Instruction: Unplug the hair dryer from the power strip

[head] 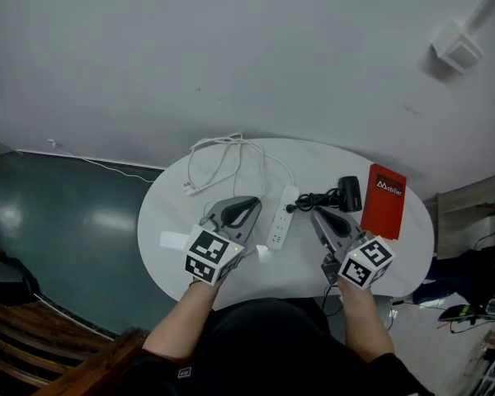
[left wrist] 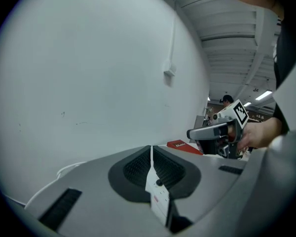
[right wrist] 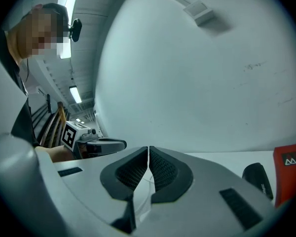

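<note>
A white power strip [head: 282, 217] lies in the middle of the white oval table [head: 256, 283]. The black hair dryer [head: 350, 192] lies to its right, and its black cord runs to a plug [head: 299, 204] at the strip's far end. My left gripper [head: 256, 202] is shut and empty, just left of the strip. My right gripper [head: 315, 213] is shut and empty, just right of the strip and near the cord. In the left gripper view the strip [left wrist: 157, 196] shows below the shut jaws. In the right gripper view the dryer [right wrist: 258, 177] lies at the right.
A red box [head: 384, 200] lies at the table's right, beyond the dryer. A white cable [head: 223, 159] loops over the far left of the table and trails off to the wall. A white slip [head: 175, 239] lies at the left. Wooden furniture [head: 33, 337] stands lower left.
</note>
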A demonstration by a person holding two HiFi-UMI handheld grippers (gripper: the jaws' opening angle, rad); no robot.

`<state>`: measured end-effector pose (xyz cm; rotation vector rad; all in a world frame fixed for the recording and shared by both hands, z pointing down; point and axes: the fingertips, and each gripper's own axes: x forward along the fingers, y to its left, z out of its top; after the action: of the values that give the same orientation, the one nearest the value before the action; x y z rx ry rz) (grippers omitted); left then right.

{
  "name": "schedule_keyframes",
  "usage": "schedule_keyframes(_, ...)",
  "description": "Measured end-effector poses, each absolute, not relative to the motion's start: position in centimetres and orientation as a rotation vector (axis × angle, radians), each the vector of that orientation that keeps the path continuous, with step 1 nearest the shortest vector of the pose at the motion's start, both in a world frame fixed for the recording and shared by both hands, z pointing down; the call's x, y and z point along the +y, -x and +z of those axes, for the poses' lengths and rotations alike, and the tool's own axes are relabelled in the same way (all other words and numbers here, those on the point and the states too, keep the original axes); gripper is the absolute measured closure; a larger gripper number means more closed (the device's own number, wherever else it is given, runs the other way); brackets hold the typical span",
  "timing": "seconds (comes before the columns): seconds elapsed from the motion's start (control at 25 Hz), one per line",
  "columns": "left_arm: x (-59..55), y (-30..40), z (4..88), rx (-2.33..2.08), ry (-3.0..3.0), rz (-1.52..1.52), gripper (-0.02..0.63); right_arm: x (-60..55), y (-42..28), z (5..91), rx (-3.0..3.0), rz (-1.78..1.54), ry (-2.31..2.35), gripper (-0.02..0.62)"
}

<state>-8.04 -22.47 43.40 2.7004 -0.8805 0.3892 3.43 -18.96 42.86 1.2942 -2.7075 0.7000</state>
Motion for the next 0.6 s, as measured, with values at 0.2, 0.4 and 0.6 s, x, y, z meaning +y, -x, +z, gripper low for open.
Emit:
schedule_keyframes(0.2, -23.3, 5.6, 45.9, -0.833, -2.671, 0.445, 0.581, -19.5, -4.4, 46.6, -2.665, 0.799, -1.252, 0.559)
schedule_keyframes(0.4, -23.6, 3.3, 49.4, -0.765, -2.639, 0.499, 0.581, -20.2, -5.2, 49.9, -2.641, 0.865, -1.219, 0.558)
schedule_keyframes(0.6, -23.3, 1.8, 53.6, -0.744, -2.593, 0.540, 0.581, -19.9, -5.0, 52.7, -2.636, 0.945, -1.182, 0.558)
